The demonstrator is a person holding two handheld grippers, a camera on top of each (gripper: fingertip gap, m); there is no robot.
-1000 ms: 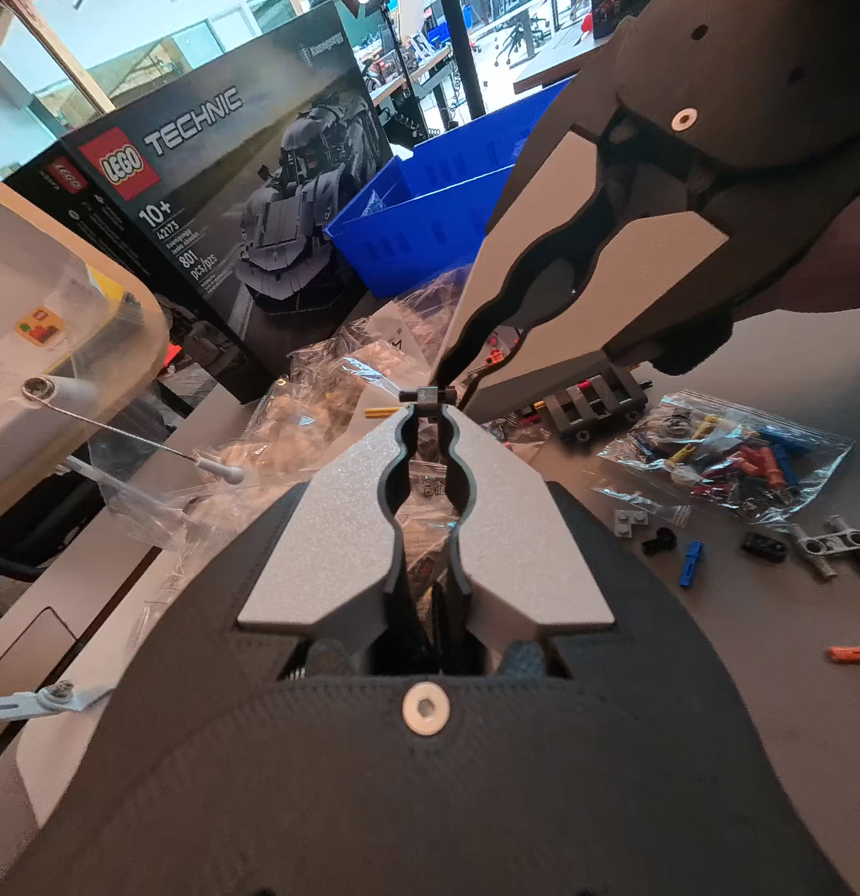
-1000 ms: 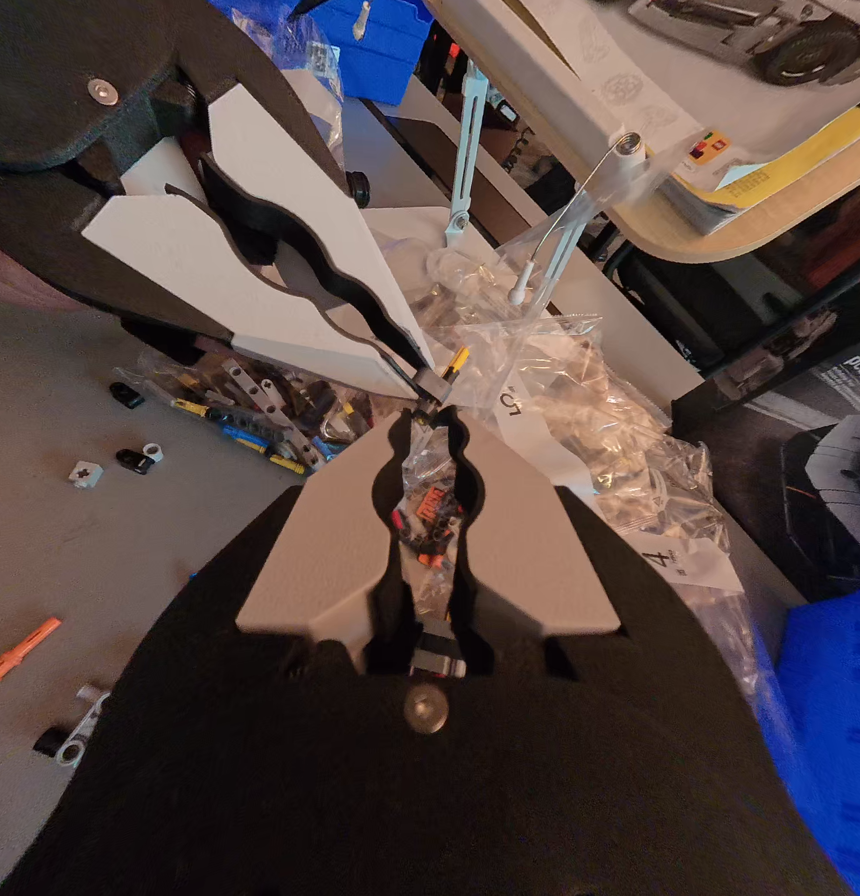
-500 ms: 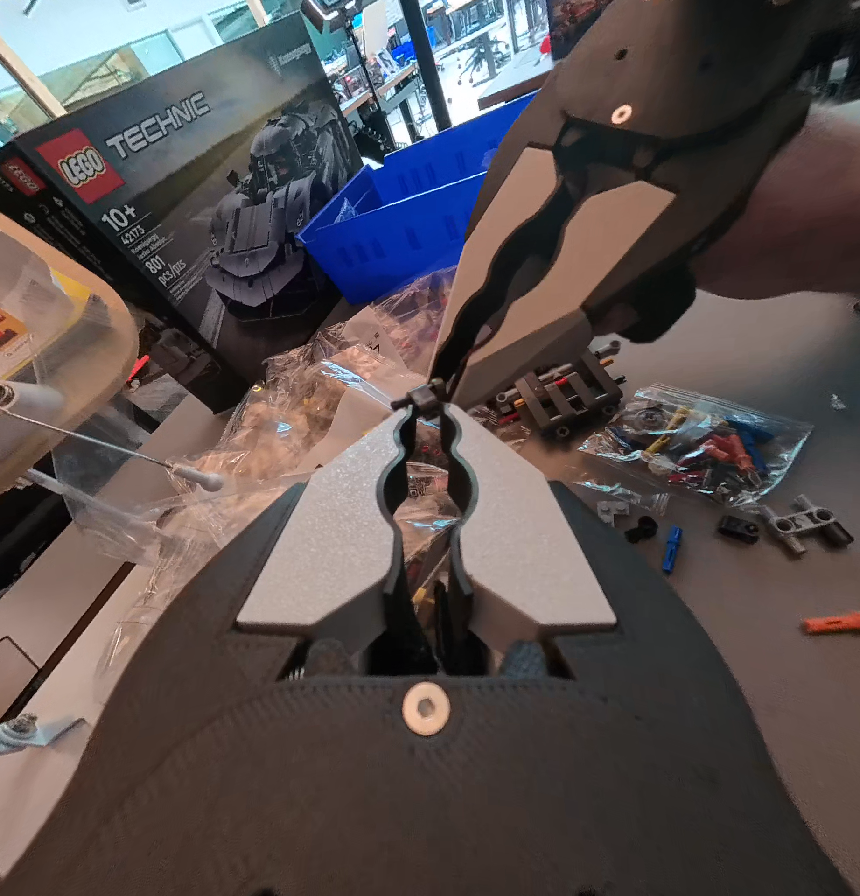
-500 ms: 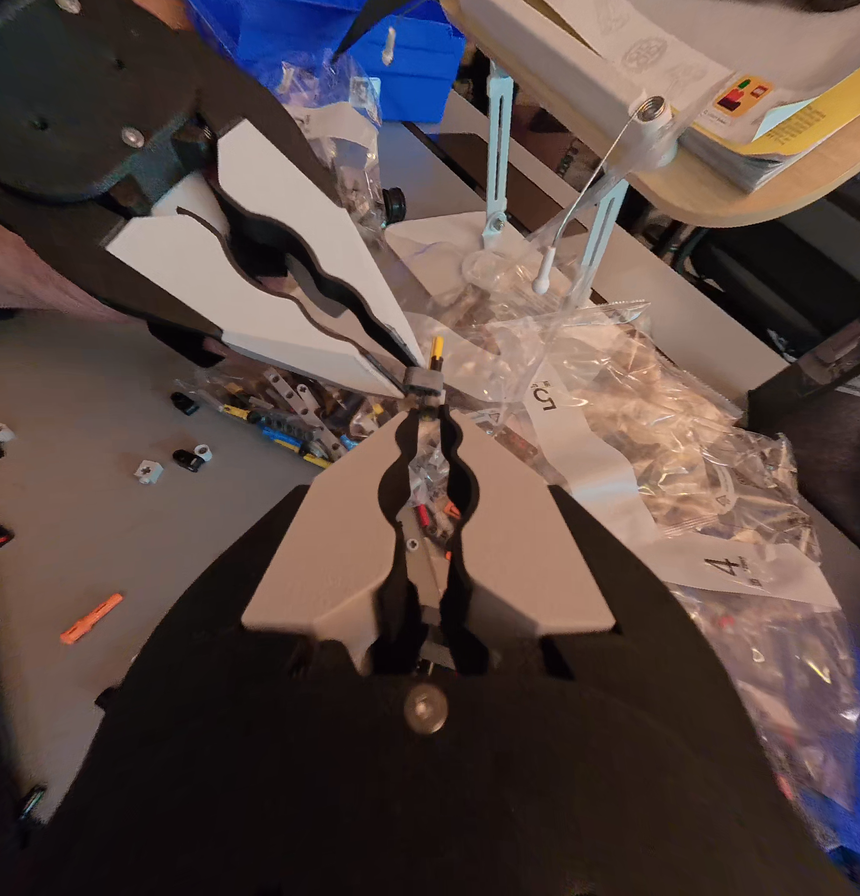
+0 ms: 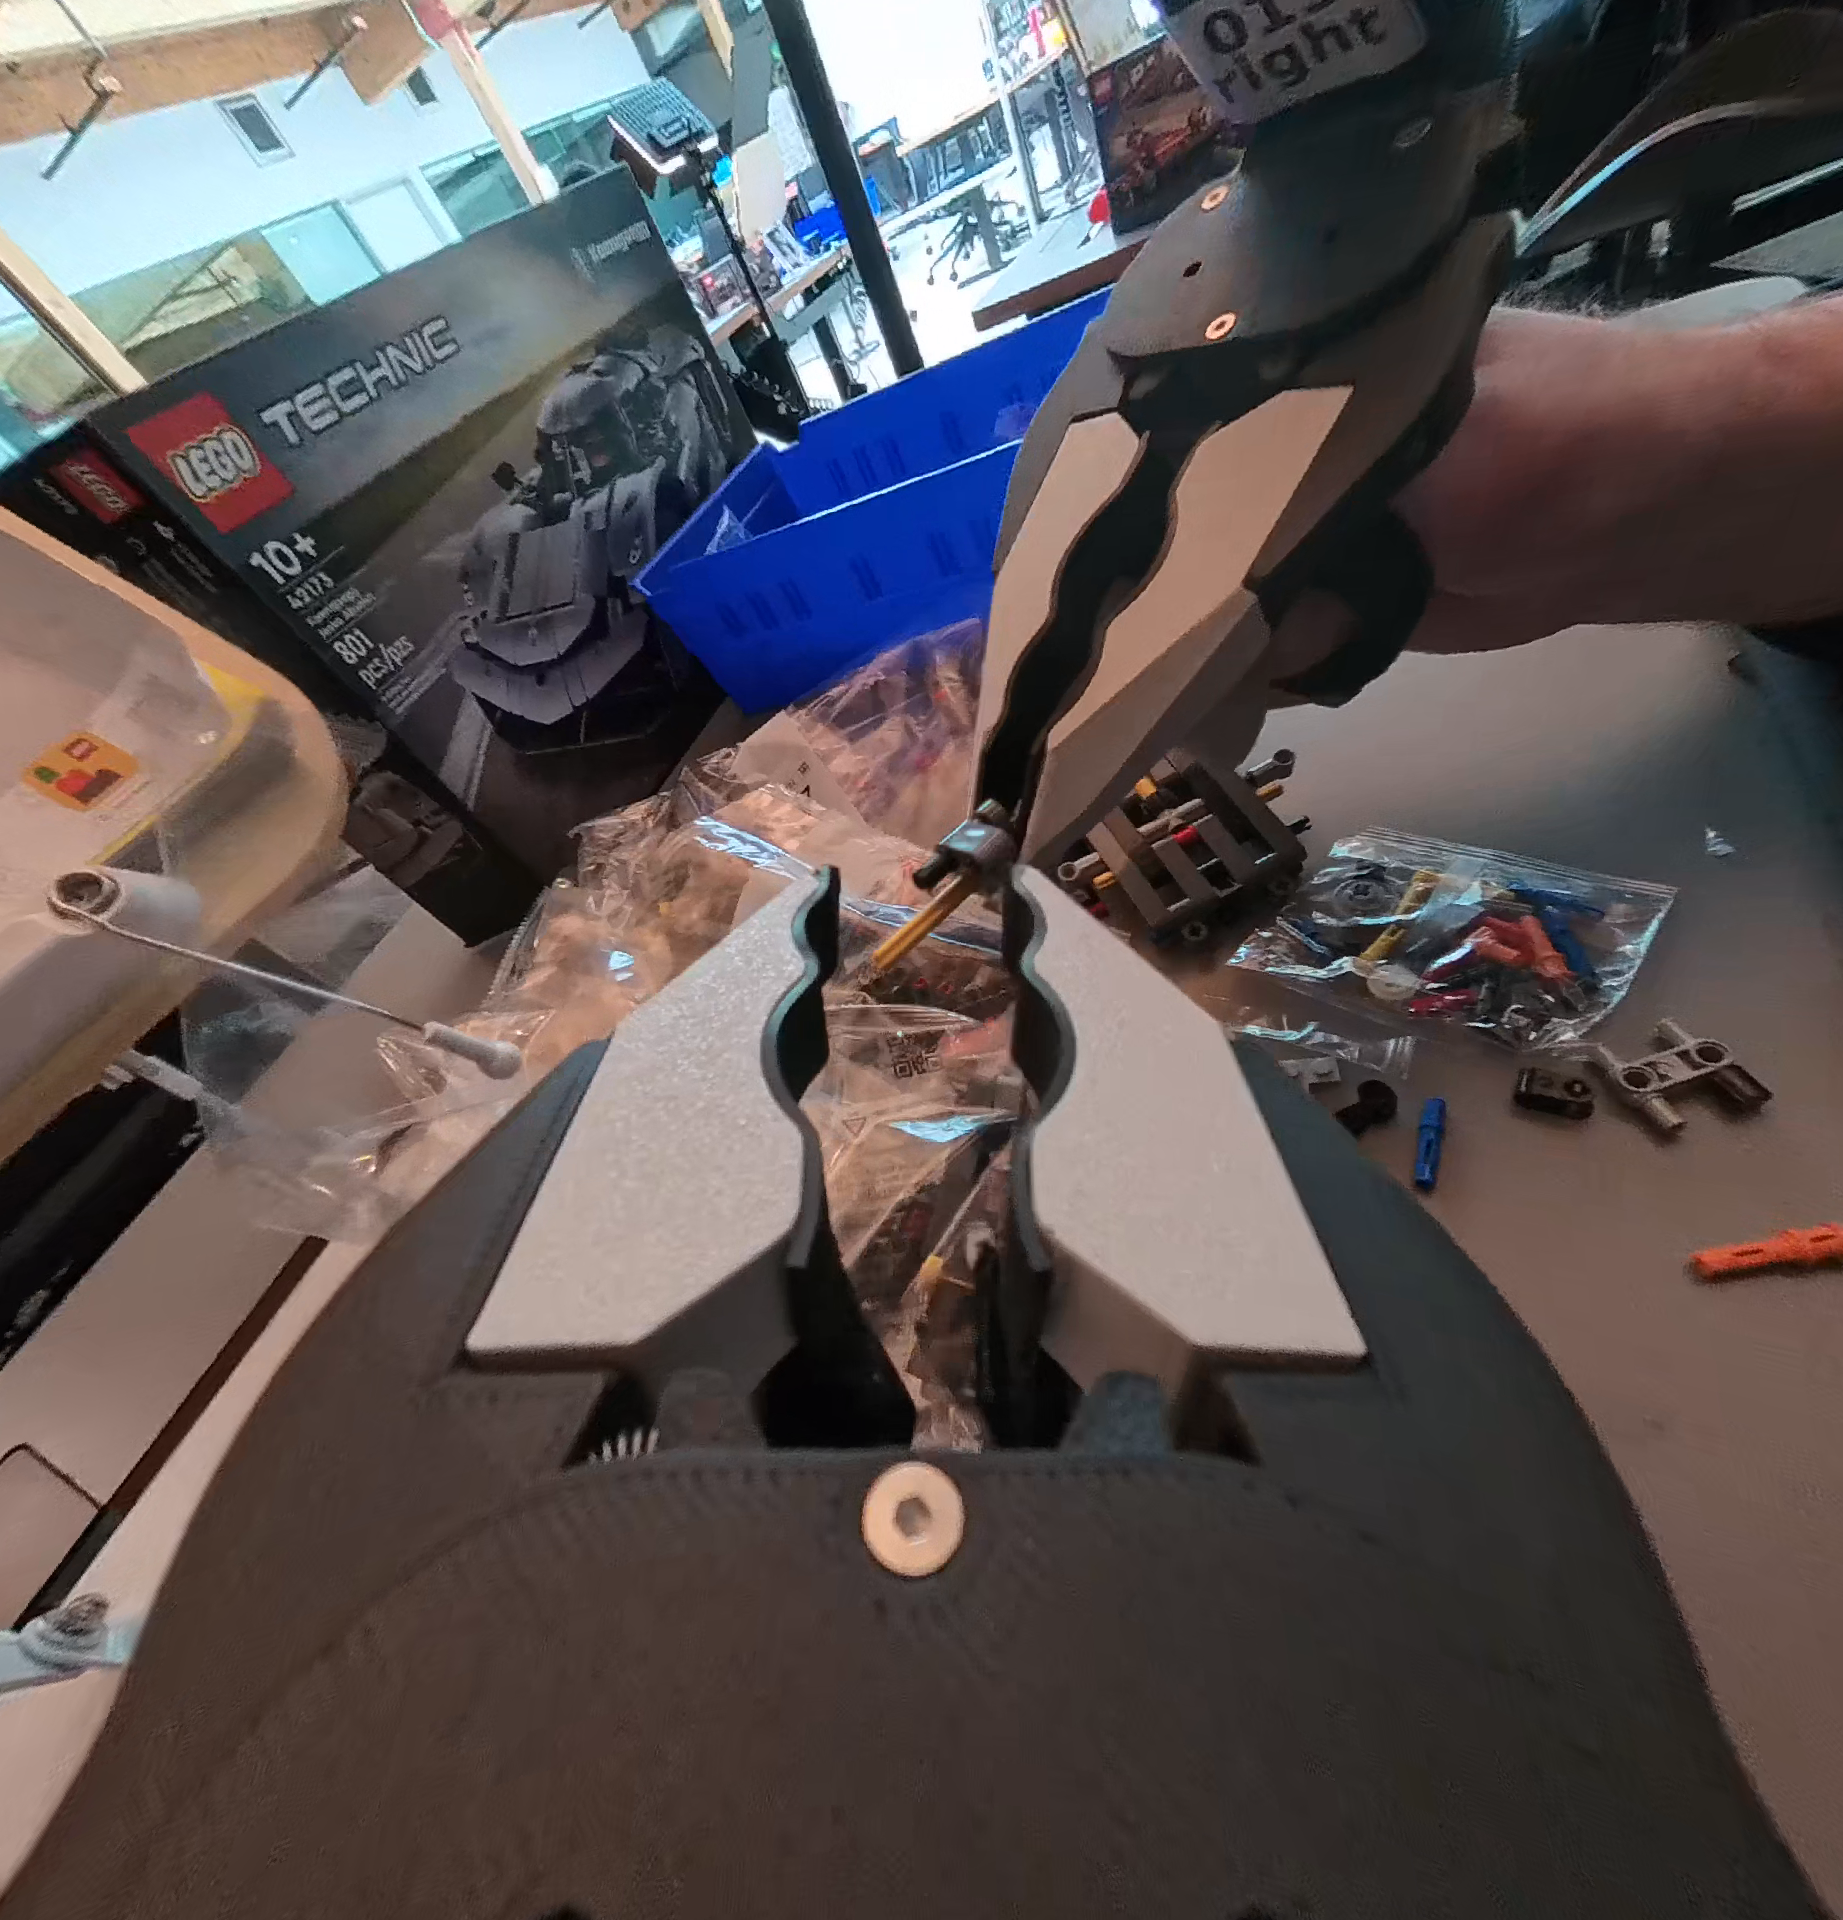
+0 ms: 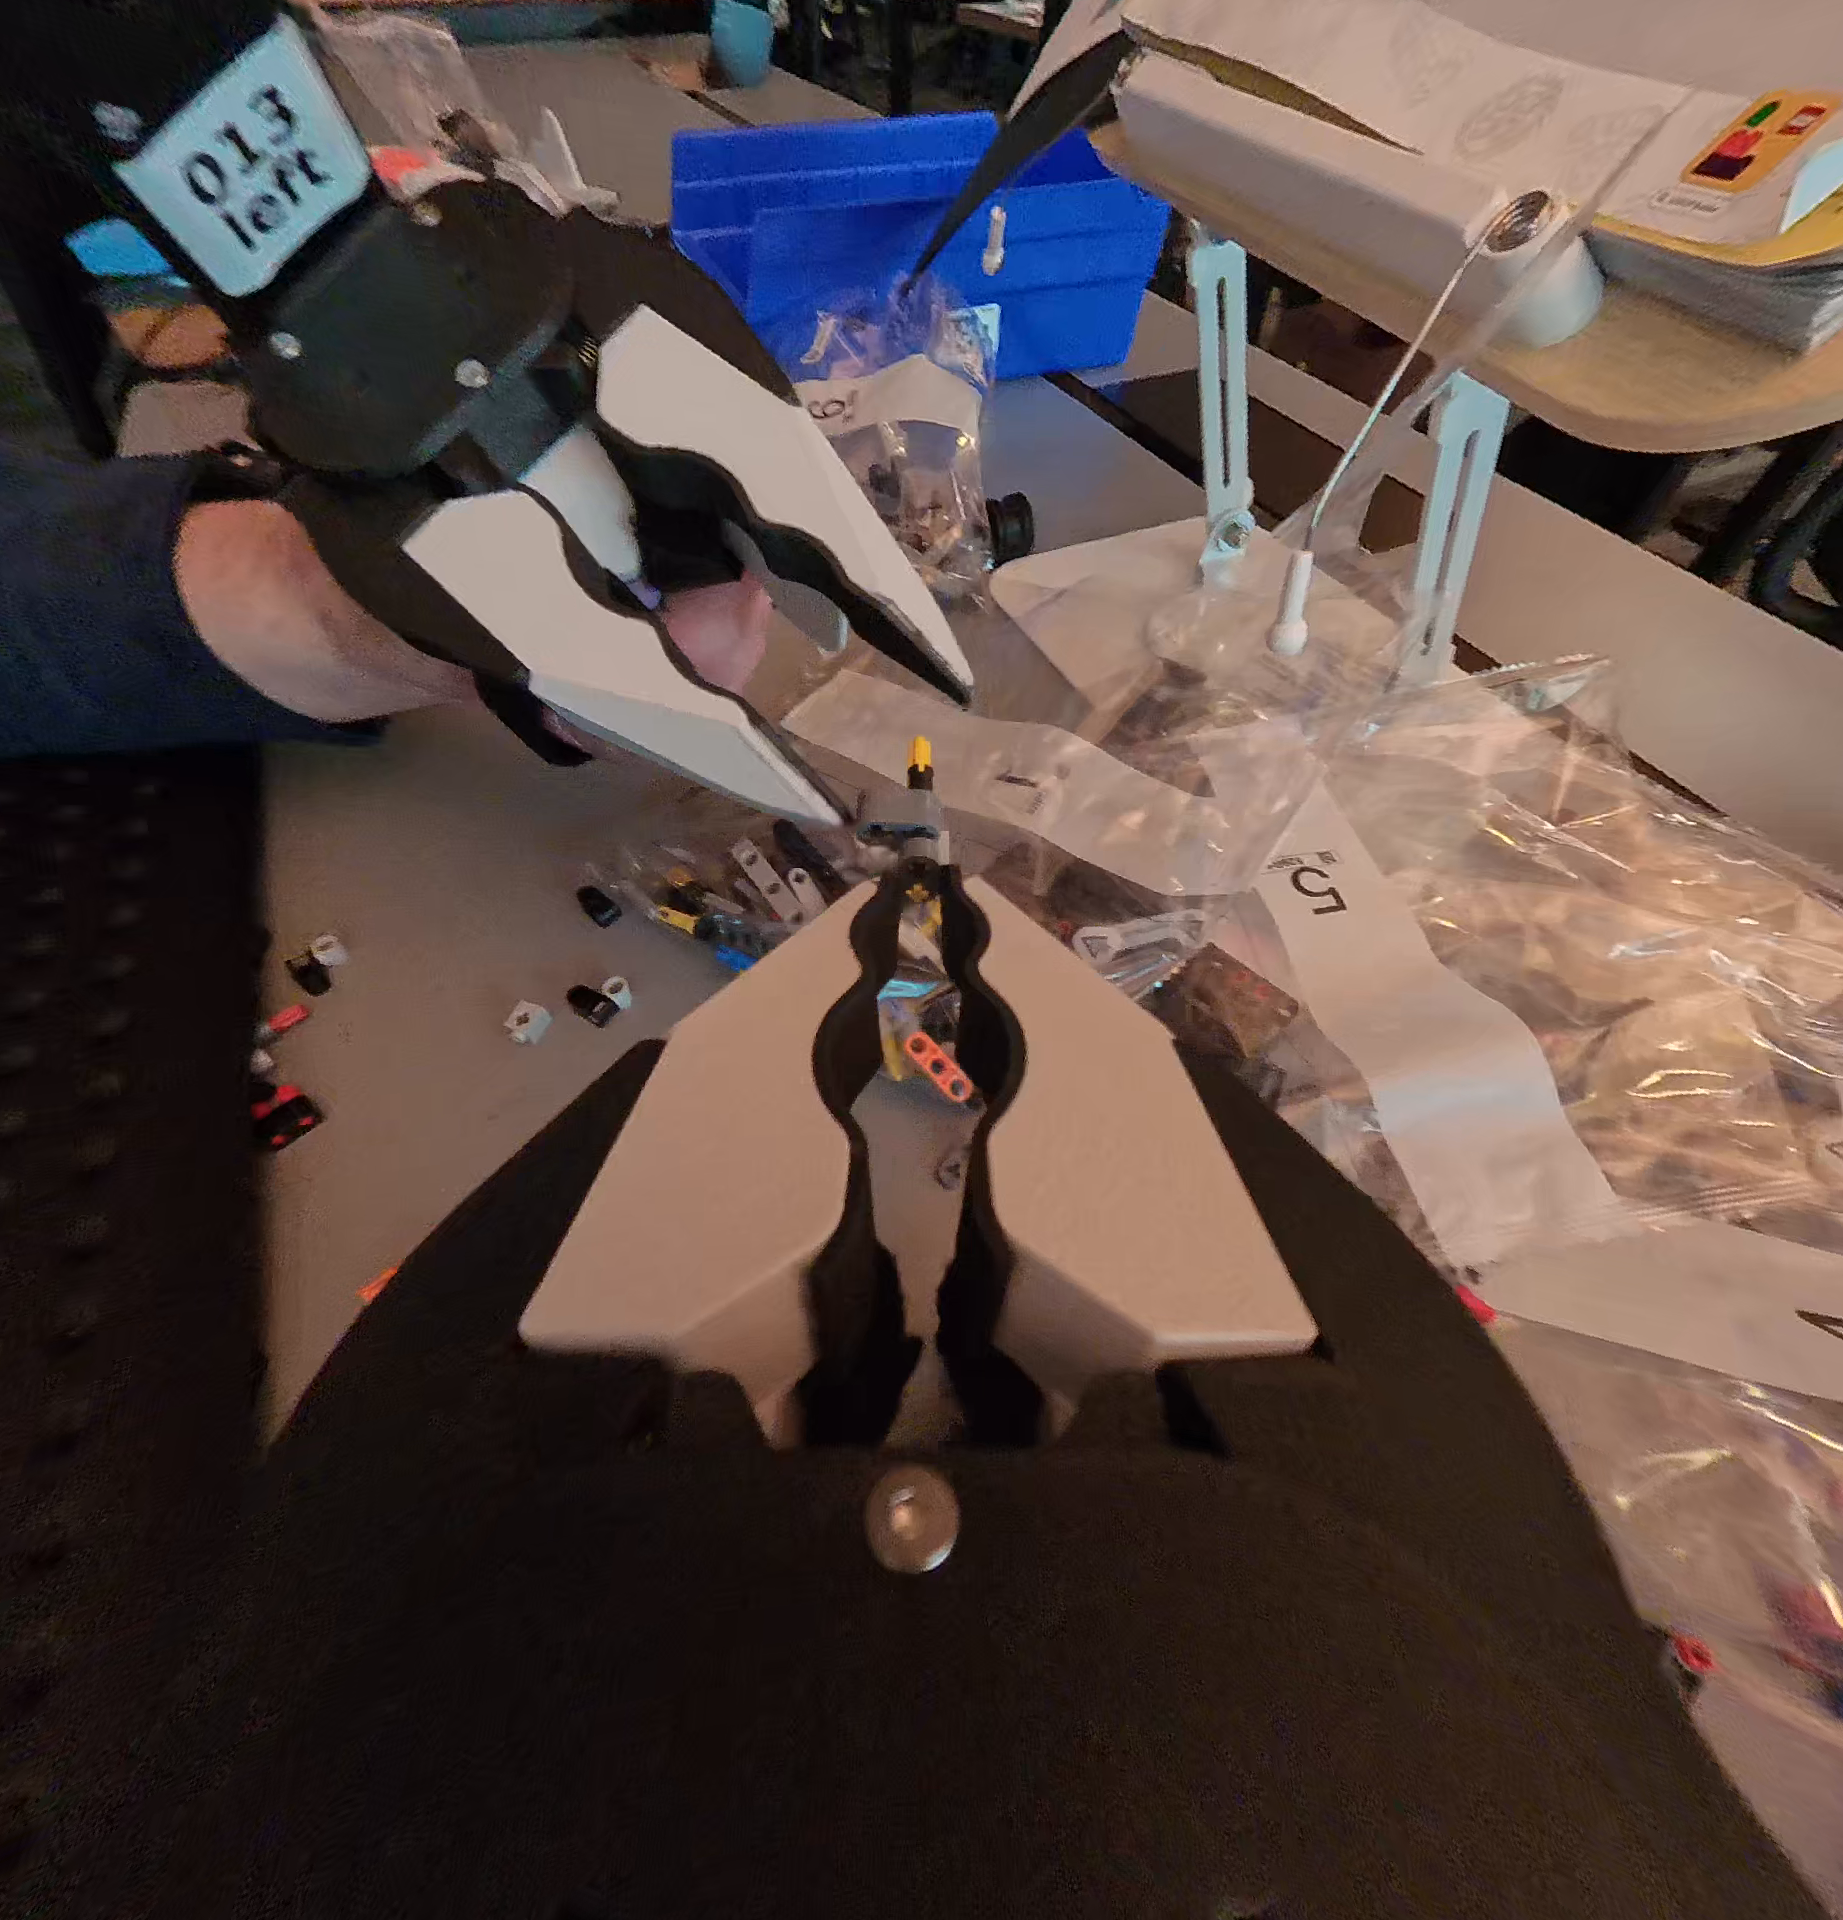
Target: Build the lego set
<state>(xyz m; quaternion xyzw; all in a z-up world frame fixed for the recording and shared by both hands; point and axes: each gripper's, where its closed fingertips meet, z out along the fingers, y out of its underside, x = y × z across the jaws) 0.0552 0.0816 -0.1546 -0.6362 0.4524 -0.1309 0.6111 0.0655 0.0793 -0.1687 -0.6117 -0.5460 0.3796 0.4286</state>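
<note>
Right gripper [image 6: 912, 883], tips closed, pinches a small grey connector block [image 5: 974, 844] with a thin yellow axle [image 5: 915, 920] through it, above the clear plastic bags [image 5: 751, 935]. Left gripper [image 5: 922, 899] stands open, apparently just touching the block; axle points toward it.

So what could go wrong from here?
1. The right claw pinches the yellow axle only at its very tips; it could twist or drop into the clear parts bags below.
2. The open left claw sits close to the grey connector and may knock it.
</note>
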